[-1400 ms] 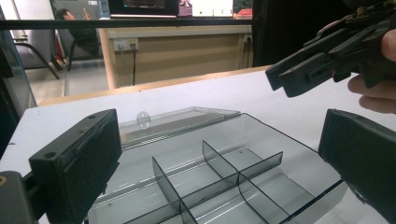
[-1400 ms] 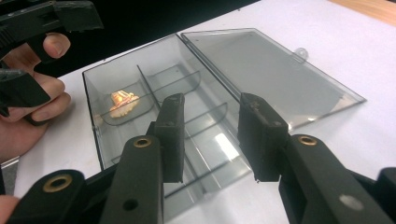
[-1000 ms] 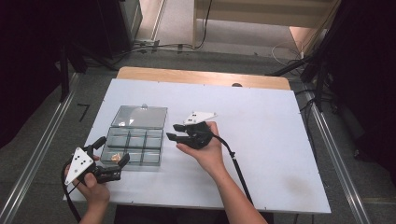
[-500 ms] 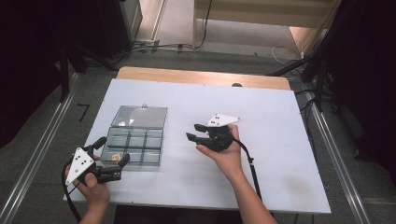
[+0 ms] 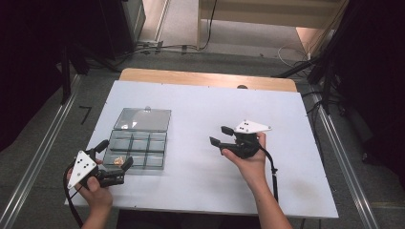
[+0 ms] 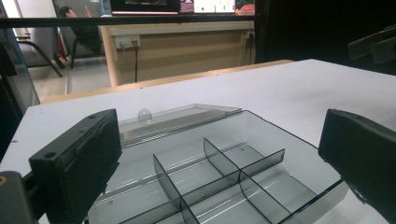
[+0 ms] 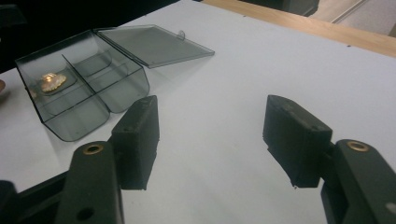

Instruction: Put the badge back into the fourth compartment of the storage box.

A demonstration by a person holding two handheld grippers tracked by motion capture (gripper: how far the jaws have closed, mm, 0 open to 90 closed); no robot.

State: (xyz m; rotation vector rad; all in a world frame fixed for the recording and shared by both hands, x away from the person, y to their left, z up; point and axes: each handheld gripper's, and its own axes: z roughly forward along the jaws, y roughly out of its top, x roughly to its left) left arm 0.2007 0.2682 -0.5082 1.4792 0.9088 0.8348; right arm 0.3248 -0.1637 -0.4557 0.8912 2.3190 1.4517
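At the left of the frame in the high view, a clear smoky-grey plastic organiser box point(image 5: 138, 143) lies on the white surface point(image 5: 286, 109), its hinged lid point(image 5: 143, 119) thrown fully open and lying flat behind the compartments. Thin dividers split the tray into a grid, and a small golden piece point(image 7: 51, 80) sits in one compartment at the lower-left corner of the box; what it is cannot be made out.

The left gripper point(image 5: 113, 160) rests at the lower left of that frame, just beside the box's near edge, its fingers spread wide and holding nothing; in the left gripper view they flank the tray. The right gripper point(image 5: 220, 135) hovers right of centre, well apart from the box, fingers also wide and empty.

By its look, the box should be light, stiff and fairly slick, with thin walls that could crack or skate away under a hard pinch. A hold on an outer wall, or on the small tab point(image 6: 144, 115) at the lid's free edge for closing, seems safest, with the other gripper steadying the tray. The golden piece looks tiny and light, so likely fiddly to pinch.

No brand, label or readable writing shows on the box or surface.
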